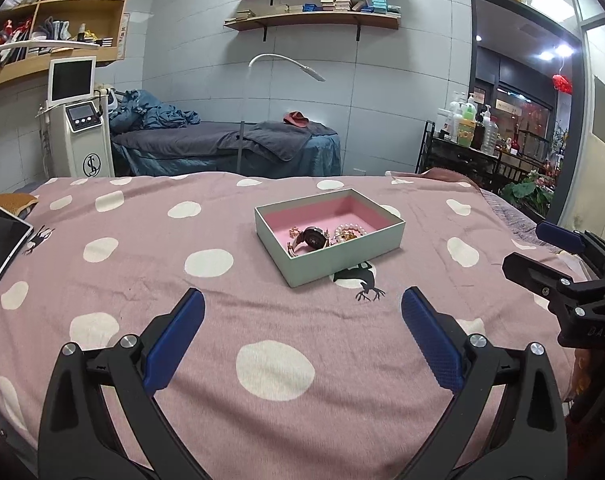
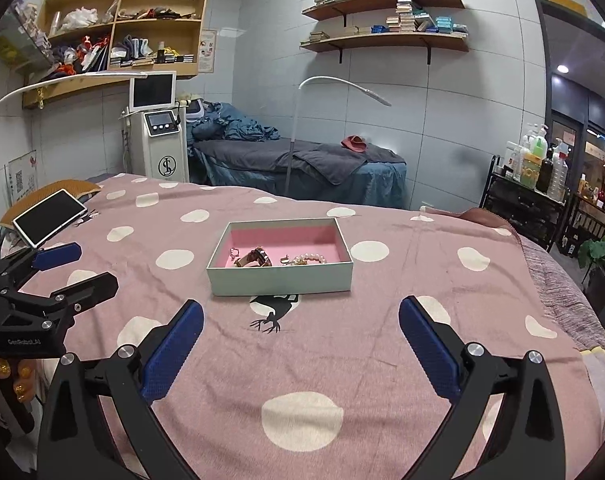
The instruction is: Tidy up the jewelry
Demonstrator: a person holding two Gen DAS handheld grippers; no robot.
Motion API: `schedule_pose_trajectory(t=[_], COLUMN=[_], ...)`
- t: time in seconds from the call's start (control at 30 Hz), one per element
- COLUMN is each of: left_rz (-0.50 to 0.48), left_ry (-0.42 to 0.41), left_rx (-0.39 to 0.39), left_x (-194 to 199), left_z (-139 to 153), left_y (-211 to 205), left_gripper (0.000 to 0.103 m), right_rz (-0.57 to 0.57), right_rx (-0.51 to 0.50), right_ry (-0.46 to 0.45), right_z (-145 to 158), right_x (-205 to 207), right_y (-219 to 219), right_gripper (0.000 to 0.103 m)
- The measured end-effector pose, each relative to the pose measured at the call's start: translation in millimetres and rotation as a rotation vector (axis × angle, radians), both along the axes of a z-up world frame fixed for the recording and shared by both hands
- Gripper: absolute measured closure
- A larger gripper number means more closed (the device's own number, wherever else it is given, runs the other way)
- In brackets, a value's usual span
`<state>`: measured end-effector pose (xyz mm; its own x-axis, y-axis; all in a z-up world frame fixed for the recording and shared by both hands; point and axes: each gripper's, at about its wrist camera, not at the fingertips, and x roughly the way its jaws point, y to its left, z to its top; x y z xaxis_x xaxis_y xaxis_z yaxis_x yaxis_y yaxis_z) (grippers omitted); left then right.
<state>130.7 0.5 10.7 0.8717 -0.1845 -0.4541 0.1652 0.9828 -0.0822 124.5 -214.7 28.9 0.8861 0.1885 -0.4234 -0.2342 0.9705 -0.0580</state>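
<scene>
A pale green box (image 1: 344,254) with a pink lining sits on the pink polka-dot bedspread (image 1: 222,320). It also shows in the right wrist view (image 2: 280,278). Inside lie a rose-gold watch (image 1: 312,238), a pearl bracelet (image 1: 352,230) and small gold pieces. In the right wrist view the watch (image 2: 254,258) and the pearls (image 2: 312,258) lie side by side. My left gripper (image 1: 302,308) is open and empty, short of the box. My right gripper (image 2: 301,312) is open and empty, just in front of the box. Each gripper shows at the edge of the other's view.
A white tablet (image 1: 2,248) lies at the bed's left edge, also in the right wrist view (image 2: 48,216). Behind the bed stand a massage table (image 1: 230,144), a white machine (image 1: 80,128) and a black rack with bottles (image 1: 466,148).
</scene>
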Motion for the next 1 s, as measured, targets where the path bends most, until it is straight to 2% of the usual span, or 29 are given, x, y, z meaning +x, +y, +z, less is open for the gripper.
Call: schedule_pose_trajectory(t=[0.27,0.47,0.57,0.8,1.0], left_rz=[0.072,0.117,0.136,0.125,0.111], left_ry=[-0.027,0.026,0.023,-0.021,-0.018], left_rx=[-0.027,-0.084,-0.103,-0.093,-0.089], left_x=[-57,-86,-100,-118,-121], left_z=[-6,-18,-21,-13,-14], left_y=[10,22,25,22,21], left_gripper=[0.006,0.006,0.006,0.006,0.006], right_rz=[-0.054,-0.081,-0.076,-0.050,-0.045], right_rx=[-0.010,-0.005,0.017,0.020,0.025], right_ry=[-0.085,-0.076,-0.069,-0.091,-0.098], right_z=[-4,-9,-10,-11,-11], right_x=[-58,-88,-99,-118,-123], right_y=[-7,-15,-16,-9,-9], right_gripper=[0.007,0.007,0.007,0.007,0.007])
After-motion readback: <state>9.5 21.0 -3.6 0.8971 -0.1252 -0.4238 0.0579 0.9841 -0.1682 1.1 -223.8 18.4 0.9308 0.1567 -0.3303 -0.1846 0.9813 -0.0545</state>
